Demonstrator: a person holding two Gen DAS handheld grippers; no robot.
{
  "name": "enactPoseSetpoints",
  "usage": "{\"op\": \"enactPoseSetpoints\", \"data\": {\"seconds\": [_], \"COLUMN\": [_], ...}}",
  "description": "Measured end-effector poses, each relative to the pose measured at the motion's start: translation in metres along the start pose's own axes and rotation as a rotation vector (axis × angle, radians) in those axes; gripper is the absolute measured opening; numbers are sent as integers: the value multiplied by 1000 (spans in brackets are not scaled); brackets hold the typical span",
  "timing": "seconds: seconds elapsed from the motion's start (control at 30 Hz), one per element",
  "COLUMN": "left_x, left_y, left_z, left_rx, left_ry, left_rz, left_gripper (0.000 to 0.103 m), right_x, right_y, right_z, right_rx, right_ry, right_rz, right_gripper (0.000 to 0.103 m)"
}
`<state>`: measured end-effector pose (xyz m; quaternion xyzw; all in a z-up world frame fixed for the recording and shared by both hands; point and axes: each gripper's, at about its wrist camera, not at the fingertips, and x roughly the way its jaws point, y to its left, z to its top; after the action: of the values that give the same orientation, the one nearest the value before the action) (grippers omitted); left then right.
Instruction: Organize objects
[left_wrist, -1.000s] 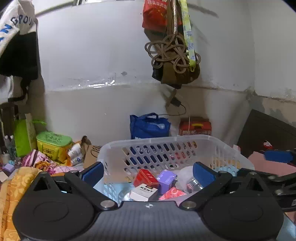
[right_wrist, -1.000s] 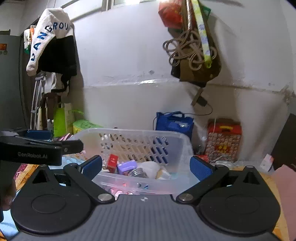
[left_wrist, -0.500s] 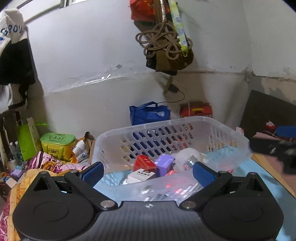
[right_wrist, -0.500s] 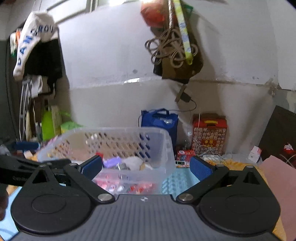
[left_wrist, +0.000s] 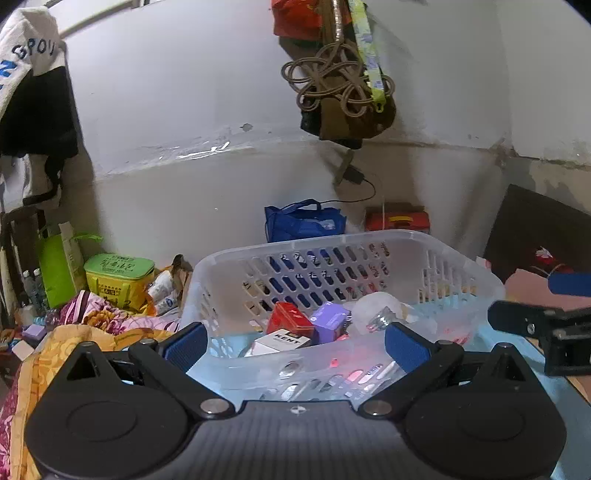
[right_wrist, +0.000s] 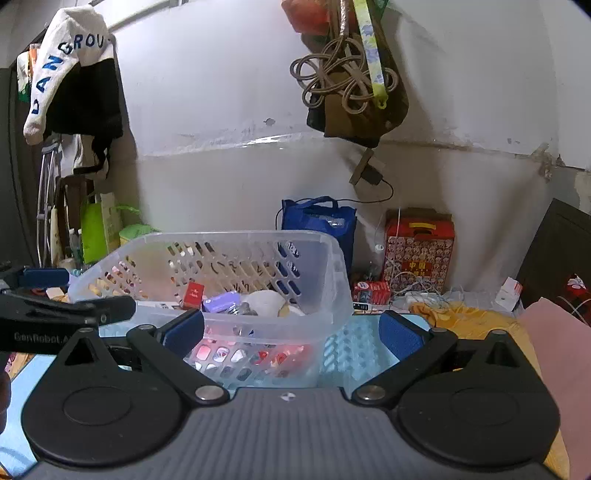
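Note:
A clear perforated plastic basket (left_wrist: 461, 266) (right_wrist: 332, 258) stands on a light blue mat. Inside lie a red box (left_wrist: 290, 317) (right_wrist: 194, 294), a purple box (left_wrist: 330, 320) (right_wrist: 219, 301), a white KENT pack (left_wrist: 280, 341), a white lump (left_wrist: 373, 302) (right_wrist: 266, 301) and a small glass jar (left_wrist: 382, 320). My left gripper (left_wrist: 297, 341) is open and empty, just before the basket's near wall. My right gripper (right_wrist: 291, 332) is open and empty, at the basket's near right corner. Each gripper shows at the edge of the other's view.
A blue bag (left_wrist: 303, 221) (right_wrist: 319, 221) and a red carton (right_wrist: 419, 251) stand by the wall behind. A green-lidded yellow box (left_wrist: 118, 275), bottles and patterned cloth (left_wrist: 92, 321) lie left. A yellow cloth (right_wrist: 469, 321), pink sheet (right_wrist: 554, 332) and dark panel (left_wrist: 535, 236) lie right.
Both grippers have drawn back from the basket and stayed open. The left gripper's pads, earlier over the basket, now sit before its near wall. The right view swung right, then back.

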<state>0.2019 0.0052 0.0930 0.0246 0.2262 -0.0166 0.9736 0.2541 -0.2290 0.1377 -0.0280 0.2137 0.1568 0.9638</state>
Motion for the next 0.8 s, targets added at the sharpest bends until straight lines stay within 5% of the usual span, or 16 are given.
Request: {"op": "enactPoseSetpoints", "data": {"seconds": [0.8], "left_x": [1], "left_y": [-1], "left_z": [-3], "left_rx": [22], "left_ry": [-6], "left_rz": [42], "left_gripper": [103], "right_x": [0], "right_y": [-2], "right_z": [-1], "right_rx": [4], "right_ry": [1], "right_rz": [12], "right_gripper": [103]}}
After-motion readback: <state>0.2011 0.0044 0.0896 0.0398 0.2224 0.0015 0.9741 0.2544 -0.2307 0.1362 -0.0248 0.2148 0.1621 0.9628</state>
